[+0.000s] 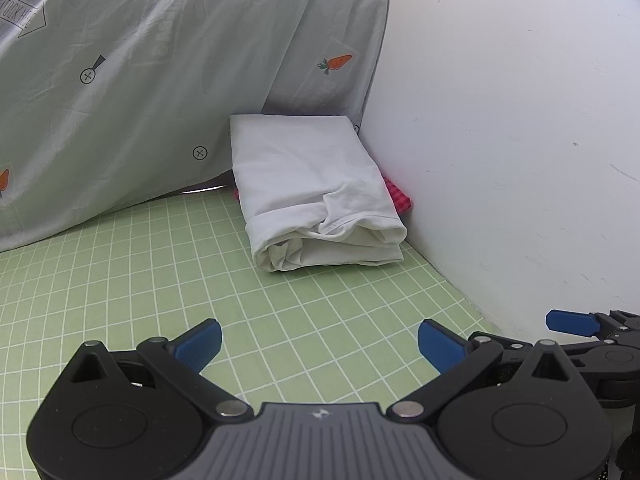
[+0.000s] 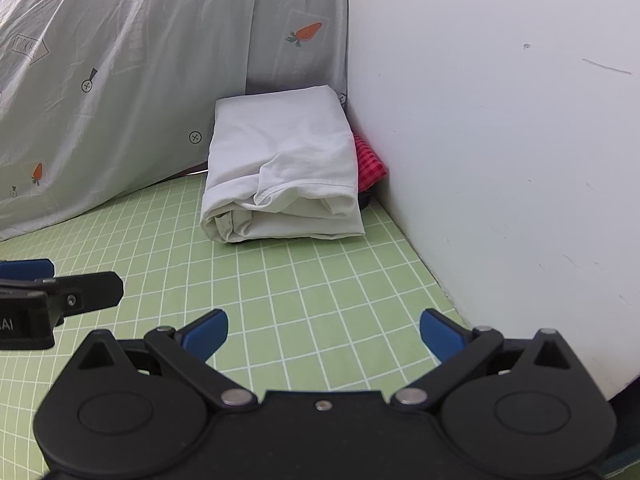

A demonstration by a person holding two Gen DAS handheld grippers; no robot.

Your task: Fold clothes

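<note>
Hovering over the green mat (image 1: pixel 160 280), left gripper (image 1: pixel 320 344) and right gripper (image 2: pixel 324 334) both empty, fingers apart. White folded garment (image 1: pixel 316 196) lies at the wall (image 1: pixel 500 140), red cloth (image 2: pixel 370 162) beside it.

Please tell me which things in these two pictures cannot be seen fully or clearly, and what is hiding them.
- Red checked cloth: both views, mostly hidden under the folded white garment; what it is cannot be told.
- A dark item beneath it: right wrist view, too little shows.
- Printed label on the carrot-pattern sheet: cut off by the picture edge in the left wrist view.
- What the sheet covers: hidden in both views.
- Right gripper and left gripper: both open, empty.
</note>
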